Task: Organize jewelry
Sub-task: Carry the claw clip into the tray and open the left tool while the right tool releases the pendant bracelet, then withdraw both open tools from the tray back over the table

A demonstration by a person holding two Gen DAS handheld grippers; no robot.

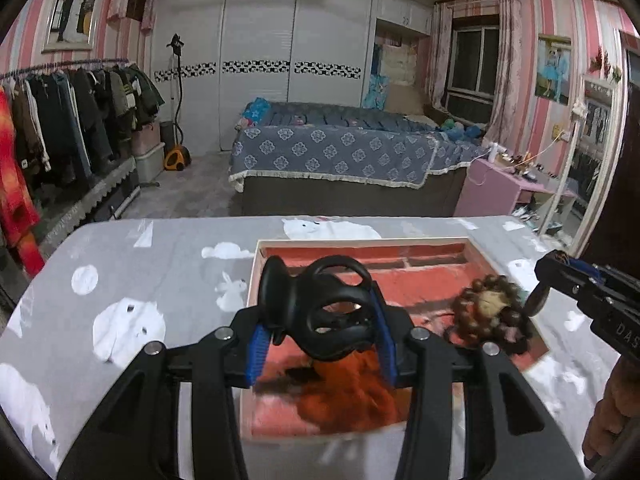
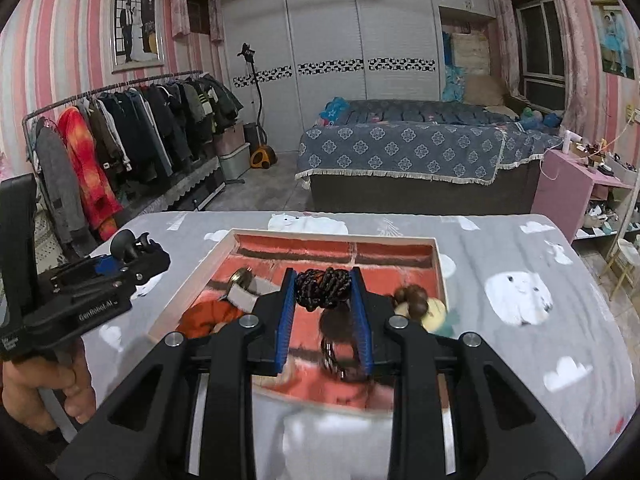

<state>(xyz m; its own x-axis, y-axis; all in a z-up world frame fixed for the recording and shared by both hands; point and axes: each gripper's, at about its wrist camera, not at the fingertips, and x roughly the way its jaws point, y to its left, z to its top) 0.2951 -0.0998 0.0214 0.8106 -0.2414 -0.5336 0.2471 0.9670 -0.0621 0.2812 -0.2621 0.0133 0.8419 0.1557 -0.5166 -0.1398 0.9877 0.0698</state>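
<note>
A red-lined jewelry tray [image 1: 476, 258] [image 2: 438, 268] lies on the grey table. My left gripper [image 1: 322, 320] is shut on a black hair claw clip [image 1: 320, 312] and holds it above the tray's near part. My right gripper [image 2: 324, 292] is shut on a black braided cord [image 2: 322, 286], with a dark pendant and ring hanging below it over the tray. A brown bead bracelet with a pale charm [image 1: 490, 314] [image 2: 416, 300] lies at the tray's right side. An orange fluffy piece [image 1: 352, 392] [image 2: 208, 314] lies in the near part. A gold clip [image 2: 240, 280] lies at the left.
The table has a grey cloth with white bears and clouds [image 1: 128, 320] [image 2: 520, 296]. Behind the table stand a bed [image 1: 340, 152], a clothes rack [image 1: 60, 120] at the left and a pink side table [image 2: 568, 188] at the right. The right gripper body shows in the left view [image 1: 592, 292].
</note>
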